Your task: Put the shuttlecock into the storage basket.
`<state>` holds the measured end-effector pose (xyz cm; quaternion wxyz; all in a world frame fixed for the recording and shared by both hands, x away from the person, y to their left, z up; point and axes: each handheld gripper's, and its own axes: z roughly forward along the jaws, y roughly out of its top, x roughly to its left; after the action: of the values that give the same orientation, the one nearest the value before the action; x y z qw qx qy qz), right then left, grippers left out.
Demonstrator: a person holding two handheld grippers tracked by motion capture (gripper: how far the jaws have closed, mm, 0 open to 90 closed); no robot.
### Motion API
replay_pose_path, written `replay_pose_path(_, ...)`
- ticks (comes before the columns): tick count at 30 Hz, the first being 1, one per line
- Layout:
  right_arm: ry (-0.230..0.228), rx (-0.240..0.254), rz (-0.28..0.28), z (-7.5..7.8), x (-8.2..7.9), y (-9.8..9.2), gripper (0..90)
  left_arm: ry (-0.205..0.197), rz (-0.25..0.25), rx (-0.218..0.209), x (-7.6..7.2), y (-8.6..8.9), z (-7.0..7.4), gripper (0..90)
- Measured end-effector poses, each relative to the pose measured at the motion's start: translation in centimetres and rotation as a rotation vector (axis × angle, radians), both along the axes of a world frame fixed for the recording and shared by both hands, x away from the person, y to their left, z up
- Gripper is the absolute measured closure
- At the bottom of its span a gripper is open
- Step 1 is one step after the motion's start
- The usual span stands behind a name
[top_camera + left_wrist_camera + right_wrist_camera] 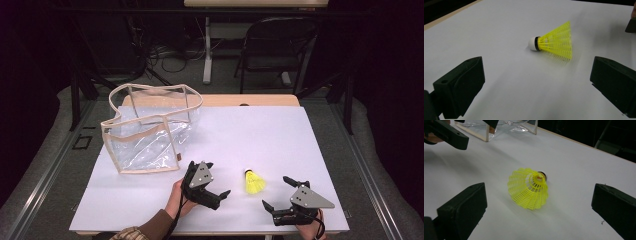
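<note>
Shuttlecock (254, 182) between both tongs

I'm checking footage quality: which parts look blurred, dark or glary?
High view: surroundings dark, white table brightly lit, creased clear plastic bag catching sheen. Left gripper view: yellow mesh shuttlecock faintly smeared along its lower edge. Right gripper view: shuttlecock sharp, near jaws soft.

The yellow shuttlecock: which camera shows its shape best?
The left gripper view: the shuttlecock lies side-on, so white cap, black band and yellow skirt all show. The right gripper view looks into the open skirt, the cap mostly hidden. The high view shows it small, between the two grippers.
</note>
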<state>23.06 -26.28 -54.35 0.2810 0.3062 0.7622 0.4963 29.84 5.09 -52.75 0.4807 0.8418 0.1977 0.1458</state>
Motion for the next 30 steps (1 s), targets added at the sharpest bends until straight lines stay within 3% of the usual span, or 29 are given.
replay_pose_path(30, 0.006, 0.0, 0.0, 0.0, 0.0, 0.0, 0.0, -0.02, -0.051, 0.056, 0.8, -4.9, 0.7, 0.0)
